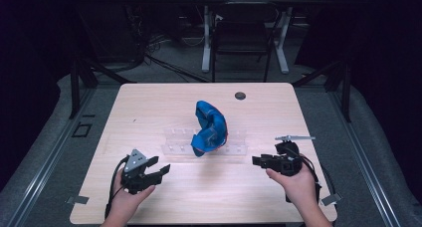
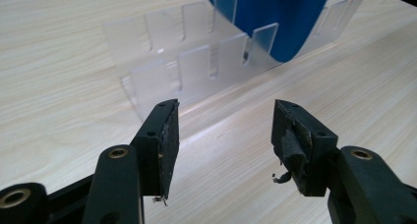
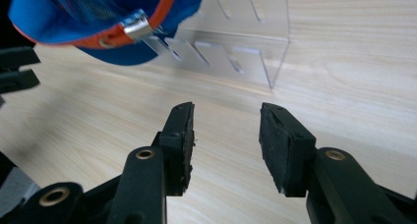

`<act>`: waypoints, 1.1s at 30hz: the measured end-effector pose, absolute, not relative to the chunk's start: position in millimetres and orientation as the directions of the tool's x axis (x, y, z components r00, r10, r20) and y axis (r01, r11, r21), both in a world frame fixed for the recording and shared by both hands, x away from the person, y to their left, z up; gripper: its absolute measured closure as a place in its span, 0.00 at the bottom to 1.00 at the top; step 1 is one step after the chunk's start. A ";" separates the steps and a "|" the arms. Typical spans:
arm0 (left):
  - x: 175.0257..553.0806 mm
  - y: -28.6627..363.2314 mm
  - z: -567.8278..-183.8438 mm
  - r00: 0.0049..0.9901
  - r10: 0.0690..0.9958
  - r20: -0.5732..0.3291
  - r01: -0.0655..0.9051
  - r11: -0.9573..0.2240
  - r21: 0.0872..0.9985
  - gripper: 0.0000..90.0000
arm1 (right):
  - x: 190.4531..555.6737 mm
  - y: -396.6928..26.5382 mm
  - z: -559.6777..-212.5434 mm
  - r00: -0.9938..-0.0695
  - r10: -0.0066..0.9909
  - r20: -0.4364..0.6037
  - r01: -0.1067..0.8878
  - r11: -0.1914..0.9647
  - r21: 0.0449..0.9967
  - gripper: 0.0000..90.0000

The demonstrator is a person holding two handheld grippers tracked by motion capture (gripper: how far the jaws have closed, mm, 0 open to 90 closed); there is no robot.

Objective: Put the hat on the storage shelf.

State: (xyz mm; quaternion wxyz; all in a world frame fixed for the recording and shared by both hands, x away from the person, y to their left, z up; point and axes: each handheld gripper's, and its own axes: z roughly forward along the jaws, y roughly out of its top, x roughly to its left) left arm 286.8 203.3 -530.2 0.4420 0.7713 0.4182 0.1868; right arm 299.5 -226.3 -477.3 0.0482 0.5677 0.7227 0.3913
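On the table's near edge, both hands are resting level.
Left gripper [image 1: 161, 170] and right gripper [image 1: 256, 161] are gaping empty, flanking the blue cap [image 1: 210, 128] on its clear rack [image 1: 174, 142] at twelve o'clock.

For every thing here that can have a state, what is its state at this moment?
Blue cap: stands on edge in the clear slotted rack, held by no gripper.
Clear slotted rack: on the table, upright.
Left gripper: open, nothing between its jaws, short of the rack.
Right gripper: open, nothing between its jaws.
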 end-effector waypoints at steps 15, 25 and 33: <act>285.3 230.9 -546.9 0.528 0.842 -0.110 0.530 -0.226 0.817 0.49 | 267.8 -241.3 -512.8 -0.348 0.870 0.349 0.744 0.030 0.667 0.61; 285.8 233.3 -550.4 0.524 0.843 -0.121 0.539 -0.218 0.813 0.49 | 261.7 -234.9 -531.4 -0.378 0.879 0.291 0.712 0.075 0.699 0.60; 286.1 233.4 -554.9 0.525 0.841 -0.129 0.542 -0.213 0.813 0.50 | 259.4 -232.7 -542.5 -0.393 0.871 0.295 0.702 0.076 0.708 0.59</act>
